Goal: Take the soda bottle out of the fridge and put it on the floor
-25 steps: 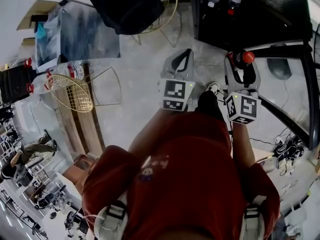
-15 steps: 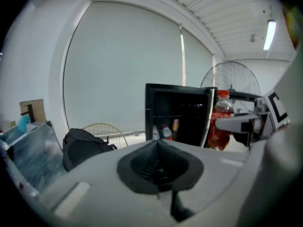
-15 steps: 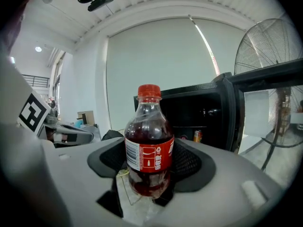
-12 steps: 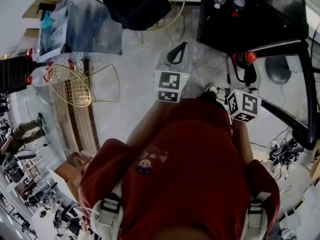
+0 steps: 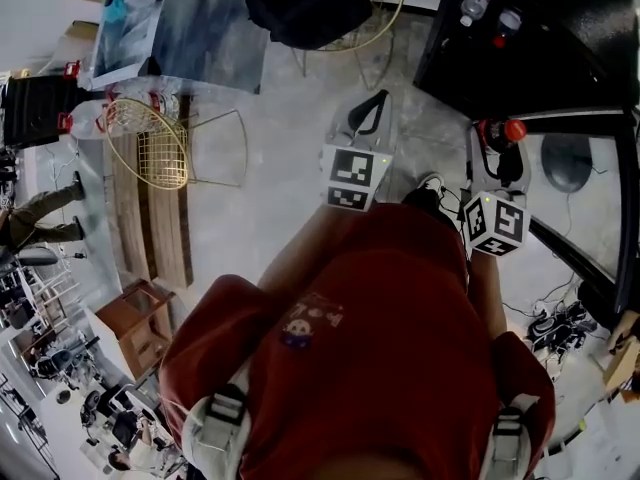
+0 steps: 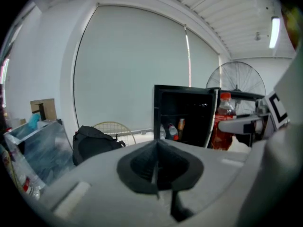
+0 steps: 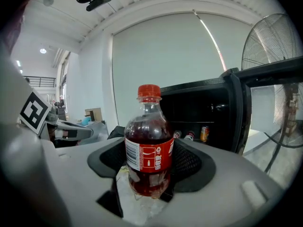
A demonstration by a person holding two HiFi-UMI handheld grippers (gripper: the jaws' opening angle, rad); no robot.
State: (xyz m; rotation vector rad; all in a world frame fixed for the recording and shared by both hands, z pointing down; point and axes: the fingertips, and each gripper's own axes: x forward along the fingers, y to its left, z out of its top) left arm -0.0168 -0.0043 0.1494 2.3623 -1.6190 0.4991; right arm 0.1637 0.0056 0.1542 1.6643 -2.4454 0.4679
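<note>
Had the soda bottle [image 7: 149, 148] clamped upright in R gripper [image 7: 150, 168], dark pads pressed on both sides of its lower body, red cap on top, red label twd the cam, dark drink up near the neck. Hung clear of the fridge [image 7: 208, 112], out in front of it & not down on the floor [image 5: 265, 218]. Showed the black cabinet behind the bottle w/ its door [image 7: 238, 115] swung open at right, two small bottles [image 7: 183, 135] & a can [image 7: 204, 133] on a shelf inside. Caught a big round fan [image 7: 272, 37] past the door, top right. Kept L gripper [image 6: 156, 169] w/ jaws shut together, nothing btwn them, tips pointed twd the same fridge. From the head view, sat just left of R gripper, the two apart, marker cubes side by side over the grey floor. In the L gripper view, picked up the bottle again at the right edge, gripped in the other tool. Spotted a black backpack [image 5: 305, 3] on a gold wire chair up top, another wire chair [image 5: 150, 148] off to the left, well apart from both tools. Filled the lower frame w/ the person's red top [image 5: 380, 348]
</note>
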